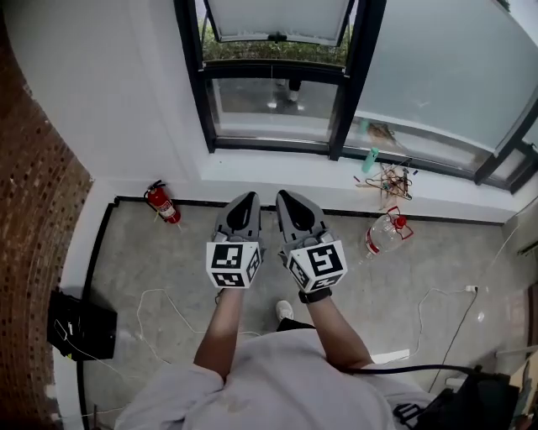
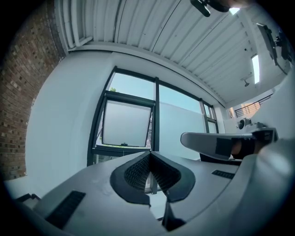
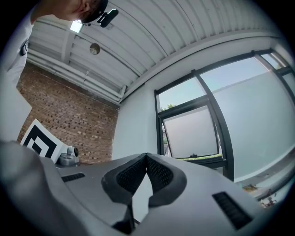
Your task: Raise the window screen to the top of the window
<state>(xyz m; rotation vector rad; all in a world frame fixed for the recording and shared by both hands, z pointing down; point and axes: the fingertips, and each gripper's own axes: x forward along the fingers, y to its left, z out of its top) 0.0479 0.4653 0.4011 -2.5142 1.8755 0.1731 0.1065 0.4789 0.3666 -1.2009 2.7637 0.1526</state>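
Observation:
The black-framed window (image 1: 277,76) rises ahead above a white sill. Its pale frosted panel (image 1: 277,17) is tilted outward, with a small dark handle (image 1: 276,37) at its lower edge. That panel (image 2: 126,124) also shows in the left gripper view, and as the panel (image 3: 191,131) in the right gripper view. My left gripper (image 1: 248,200) and right gripper (image 1: 286,197) are held side by side over the floor, well short of the window and pointing at it. Both are shut with nothing between the jaws, as the left gripper (image 2: 150,154) and right gripper (image 3: 146,156) show close up.
A red fire extinguisher (image 1: 162,204) stands by the wall at left. A plastic bottle with a red cap (image 1: 385,233) sits on the floor at right. Tangled wires and small items (image 1: 388,179) lie on the sill. A black box (image 1: 81,326) sits beside the brick wall (image 1: 34,210). White cables cross the floor.

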